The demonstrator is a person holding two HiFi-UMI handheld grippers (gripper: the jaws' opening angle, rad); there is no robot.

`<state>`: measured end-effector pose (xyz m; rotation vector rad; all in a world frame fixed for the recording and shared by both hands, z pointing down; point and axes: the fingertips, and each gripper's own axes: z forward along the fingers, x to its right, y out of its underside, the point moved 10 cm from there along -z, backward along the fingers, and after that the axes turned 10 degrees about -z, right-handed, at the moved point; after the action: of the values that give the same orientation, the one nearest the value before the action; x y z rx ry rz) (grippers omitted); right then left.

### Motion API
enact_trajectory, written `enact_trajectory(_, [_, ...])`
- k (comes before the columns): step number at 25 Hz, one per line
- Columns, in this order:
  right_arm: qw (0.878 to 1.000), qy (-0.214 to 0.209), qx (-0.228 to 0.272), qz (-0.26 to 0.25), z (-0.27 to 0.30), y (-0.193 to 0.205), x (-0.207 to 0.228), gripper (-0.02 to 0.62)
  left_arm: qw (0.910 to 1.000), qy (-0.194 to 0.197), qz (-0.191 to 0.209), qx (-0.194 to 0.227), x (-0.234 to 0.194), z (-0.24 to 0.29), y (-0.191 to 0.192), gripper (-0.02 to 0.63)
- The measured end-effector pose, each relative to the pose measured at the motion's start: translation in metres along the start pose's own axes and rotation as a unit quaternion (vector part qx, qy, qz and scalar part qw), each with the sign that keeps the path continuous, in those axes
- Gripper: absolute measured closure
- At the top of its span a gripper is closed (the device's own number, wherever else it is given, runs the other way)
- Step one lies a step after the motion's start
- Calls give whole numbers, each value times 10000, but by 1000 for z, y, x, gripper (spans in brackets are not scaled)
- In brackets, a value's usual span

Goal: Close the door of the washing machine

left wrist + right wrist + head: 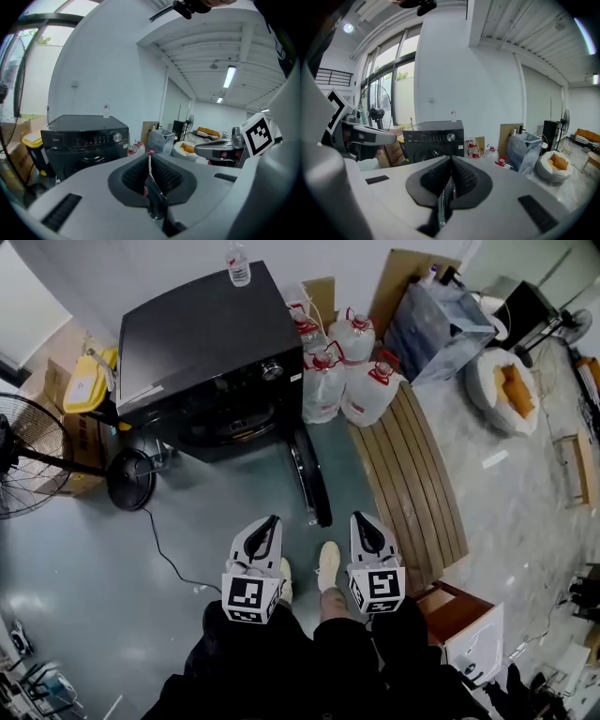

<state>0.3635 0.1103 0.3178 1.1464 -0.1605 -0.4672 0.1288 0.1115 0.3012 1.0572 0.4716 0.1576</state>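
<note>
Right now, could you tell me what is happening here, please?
A person stands facing a black washer, a gripper in each hand. Its door hangs open, swung out toward them. The left gripper and right gripper both have their jaws shut on nothing, and neither touches the door.

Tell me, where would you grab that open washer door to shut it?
Probably the door by its free edge, the end nearest you: it stands open, hinged at the washer, so that end gives most leverage. Come from its right, the outer face, and push left with the shut right tool.
</note>
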Motion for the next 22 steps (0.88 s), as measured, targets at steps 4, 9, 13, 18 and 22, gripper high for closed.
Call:
enact_trajectory(4, [9988,-374,-288,-153,40,31,10,579,9991,-299,-294,-61,-14,30,24,572])
enact_trajectory(9, [9937,-849,-657,-337,79,80,11,578,9963,-657,-517,-199,-32,59,65,572])
enact_trajectory(13, [9888,-1138,-905,-335,100,121,5,579,9930,-840,-709,-423,-41,76,103,572])
enact_trajectory(18, [9831,-1380,-1166,-291,125,165,2,578,9902,-963,-878,-500,-49,97,141,572])
enact_trajectory(22, [9815,-1407,-1270,-265,135,191,1,578,9866,-1086,-966,-743,-53,101,165,572])
